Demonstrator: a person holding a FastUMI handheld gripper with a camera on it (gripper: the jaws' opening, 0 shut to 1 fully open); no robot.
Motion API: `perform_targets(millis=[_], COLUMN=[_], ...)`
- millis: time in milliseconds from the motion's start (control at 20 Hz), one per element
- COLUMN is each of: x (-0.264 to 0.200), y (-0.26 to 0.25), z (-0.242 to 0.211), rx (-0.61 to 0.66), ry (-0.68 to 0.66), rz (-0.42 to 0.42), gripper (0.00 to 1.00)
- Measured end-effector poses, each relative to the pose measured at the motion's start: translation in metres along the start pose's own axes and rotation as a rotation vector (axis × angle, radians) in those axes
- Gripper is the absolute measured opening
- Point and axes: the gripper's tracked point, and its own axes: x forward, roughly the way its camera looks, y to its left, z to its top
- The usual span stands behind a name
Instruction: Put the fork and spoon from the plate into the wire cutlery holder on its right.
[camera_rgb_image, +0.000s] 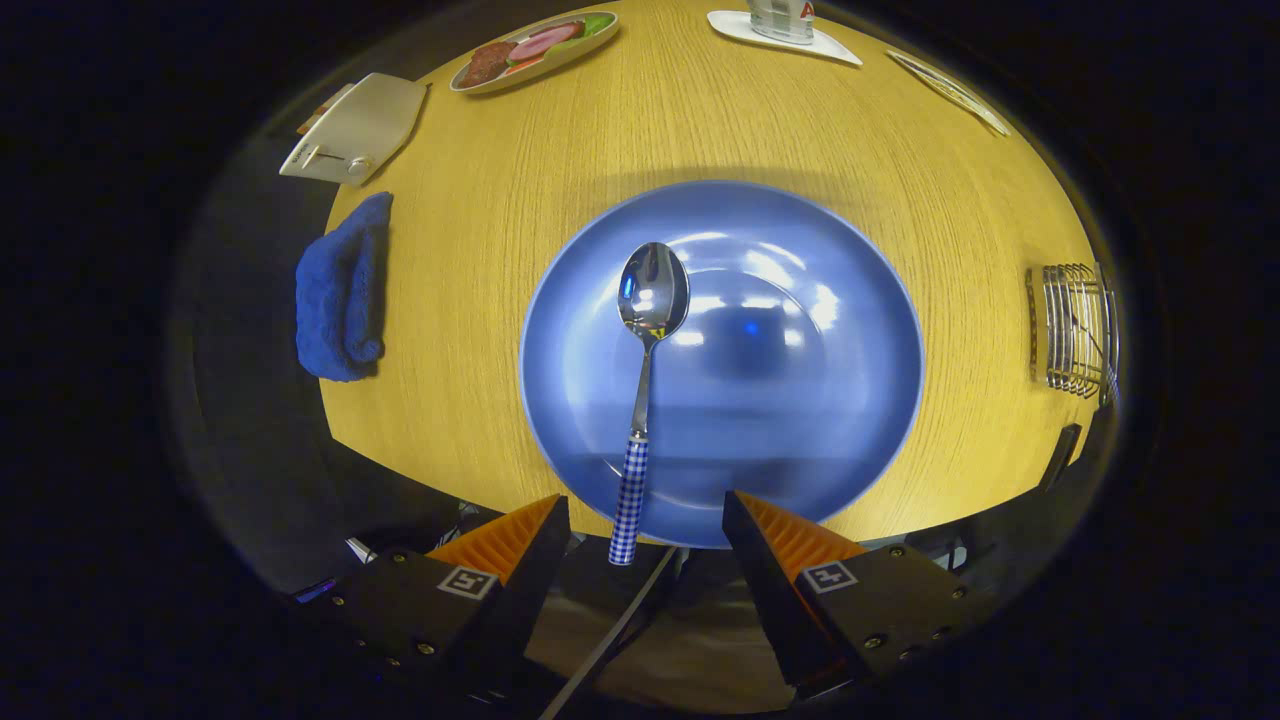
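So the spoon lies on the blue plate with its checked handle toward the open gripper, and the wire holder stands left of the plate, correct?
Not quite. In the gripper view the wire holder stands right of the blue plate, not left. The spoon and open gripper are as you say.

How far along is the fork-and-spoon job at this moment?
Done, it seems: no fork lies on the round blue plate, and something thin stands in the wire cutlery holder, too small to identify. In hand: nothing; the gripper is open, its fingers either side of the checked blue-and-white handle of the metal spoon. Left: grip the spoon and put it in the holder.
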Motion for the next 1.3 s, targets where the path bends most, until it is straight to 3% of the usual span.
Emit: perform_targets(millis=[200, 250, 300, 500, 750, 950, 1000, 1300], x=[0.009, 0.013, 0.011, 0.016, 0.026, 0.031, 0.040, -0.005], y=[0.003, 0.002, 0.002, -0.007, -0.030, -0.038, -0.057, -0.074], z=[0.004, 0.004, 0.006, 0.012, 0.001, 0.001, -0.005, -0.020], rx=[-0.016, -0.014, -0.011, -0.016, -0.144, -0.187, -0.225, -0.352], ry=[-0.015, -0.015, -0.014, -0.010, 0.042, 0.045, 0.073, 0.177], rz=[0.002, -0.005, -0.003, -0.029, -0.153, -0.184, -0.218, -0.228], gripper=[0.92, 0.87, 0.80, 0.26, 0.32, 0.31, 0.04, 0.04])
